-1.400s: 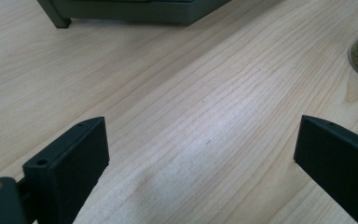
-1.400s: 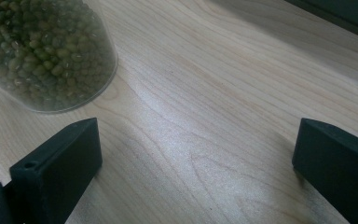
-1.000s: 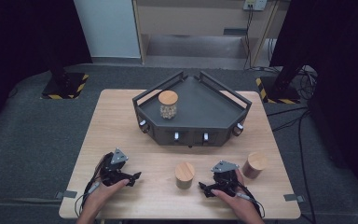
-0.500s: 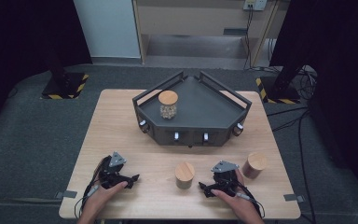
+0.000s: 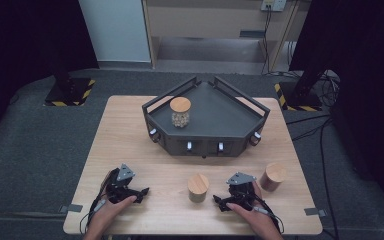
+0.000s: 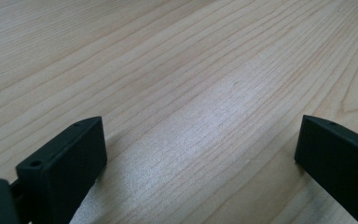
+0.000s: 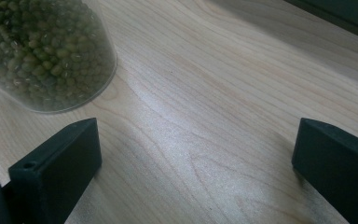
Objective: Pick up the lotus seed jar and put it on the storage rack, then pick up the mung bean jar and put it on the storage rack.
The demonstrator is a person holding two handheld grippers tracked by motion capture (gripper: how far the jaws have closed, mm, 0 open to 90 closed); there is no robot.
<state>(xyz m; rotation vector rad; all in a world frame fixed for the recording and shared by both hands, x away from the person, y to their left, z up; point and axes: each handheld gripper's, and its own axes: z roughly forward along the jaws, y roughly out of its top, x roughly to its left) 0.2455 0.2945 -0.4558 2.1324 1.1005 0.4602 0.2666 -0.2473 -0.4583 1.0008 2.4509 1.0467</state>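
High view: a light wood table sits mid-frame on grey floor. A dark angular tray w/ raised rails stands at the table's upper centre; inside it, toward its left, an upright glass jar with a wooden lid.

Two more lidded jars stand on bare wood in the lower part of the frame: a centre jar & a right jar, well apart from each other.

Left gripper rests on the table at lower left, held by a hand. Right gripper lies at lower right, btwn the two jars, under the other hand.

Left gripper view: jaws spread wide, bare wood btwn them.

Right gripper view: jaws spread wide, nothing btwn them; a jar of green beans fills the upper left, just beyond one jaw.
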